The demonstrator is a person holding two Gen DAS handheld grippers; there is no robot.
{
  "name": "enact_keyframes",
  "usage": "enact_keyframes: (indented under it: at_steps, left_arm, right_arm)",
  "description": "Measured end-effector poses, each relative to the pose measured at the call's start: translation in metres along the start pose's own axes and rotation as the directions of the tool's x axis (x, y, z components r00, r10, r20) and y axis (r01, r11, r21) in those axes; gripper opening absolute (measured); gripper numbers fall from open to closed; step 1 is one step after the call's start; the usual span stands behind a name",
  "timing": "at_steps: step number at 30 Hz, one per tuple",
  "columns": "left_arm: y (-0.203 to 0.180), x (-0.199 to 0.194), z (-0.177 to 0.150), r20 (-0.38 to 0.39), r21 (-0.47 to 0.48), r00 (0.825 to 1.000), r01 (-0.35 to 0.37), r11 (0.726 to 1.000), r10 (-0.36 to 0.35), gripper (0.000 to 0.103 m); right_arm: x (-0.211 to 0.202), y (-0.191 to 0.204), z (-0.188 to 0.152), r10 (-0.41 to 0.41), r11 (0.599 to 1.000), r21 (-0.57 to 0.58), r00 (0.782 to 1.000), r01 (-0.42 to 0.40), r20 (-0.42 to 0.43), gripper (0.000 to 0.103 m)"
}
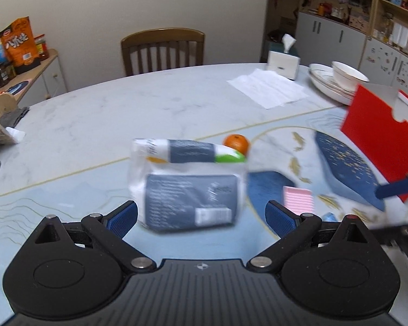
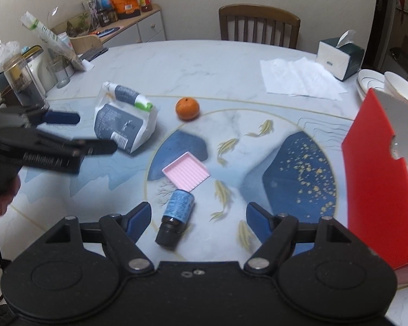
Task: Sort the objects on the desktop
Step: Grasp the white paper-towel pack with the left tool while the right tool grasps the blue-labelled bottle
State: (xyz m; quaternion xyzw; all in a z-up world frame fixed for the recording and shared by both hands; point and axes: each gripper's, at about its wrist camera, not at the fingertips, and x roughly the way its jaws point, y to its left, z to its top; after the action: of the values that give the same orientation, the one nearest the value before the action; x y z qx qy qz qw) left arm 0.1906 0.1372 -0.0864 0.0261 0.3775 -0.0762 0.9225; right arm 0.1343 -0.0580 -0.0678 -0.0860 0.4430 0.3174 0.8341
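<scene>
A white and grey pouch (image 1: 189,187) with a tube on top stands on the table just ahead of my open left gripper (image 1: 201,213); it also shows in the right wrist view (image 2: 125,122). An orange (image 2: 187,108) sits behind it, also visible in the left wrist view (image 1: 236,142). A pink ridged tray (image 2: 185,171) and a small dark bottle with a blue label (image 2: 175,217) lie ahead of my open, empty right gripper (image 2: 198,217). The bottle lies on its side between the right fingers. The left gripper (image 2: 95,133) appears at left in the right view.
A red open box (image 2: 377,179) stands at the right. Stacked plates and a bowl (image 1: 339,80), a tissue box (image 2: 339,57) and paper sheets (image 2: 299,78) sit at the back right. Jars and bags (image 2: 35,76) crowd the left edge. A wooden chair (image 1: 163,50) stands behind the table.
</scene>
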Motion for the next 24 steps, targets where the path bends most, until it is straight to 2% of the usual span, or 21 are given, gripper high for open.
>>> enact_keyframes:
  at_steps: [5, 8, 13, 23, 24]
  left_arm:
    - [0.020, 0.014, 0.011, 0.006, -0.023, 1.000, -0.013, 1.000, 0.013, 0.101]
    - [0.034, 0.021, 0.019, 0.004, -0.032, 1.000, 0.013, 0.999, -0.013, 0.101]
    - [0.051, 0.042, 0.025, -0.051, 0.001, 0.998, 0.047, 0.999, -0.047, 0.101]
    - [0.055, 0.063, 0.024, -0.084, -0.006, 0.981, 0.174, 0.985, -0.174, 0.100]
    - [0.053, 0.063, 0.024, -0.084, -0.004, 0.980, 0.182, 0.983, -0.181, 0.098]
  right_arm:
    - [0.009, 0.007, 0.000, 0.009, 1.000, -0.015, 1.000, -0.009, -0.025, 0.076]
    - [0.013, 0.009, 0.002, 0.013, 1.000, -0.019, 0.999, -0.014, -0.036, 0.076]
    - [0.019, 0.011, 0.004, 0.018, 1.000, -0.023, 0.999, -0.019, -0.049, 0.076]
    - [0.034, 0.018, 0.006, 0.007, 0.999, -0.047, 0.996, -0.011, -0.087, 0.074]
    - [0.036, 0.018, 0.006, 0.006, 0.999, -0.046, 0.996, -0.011, -0.092, 0.074]
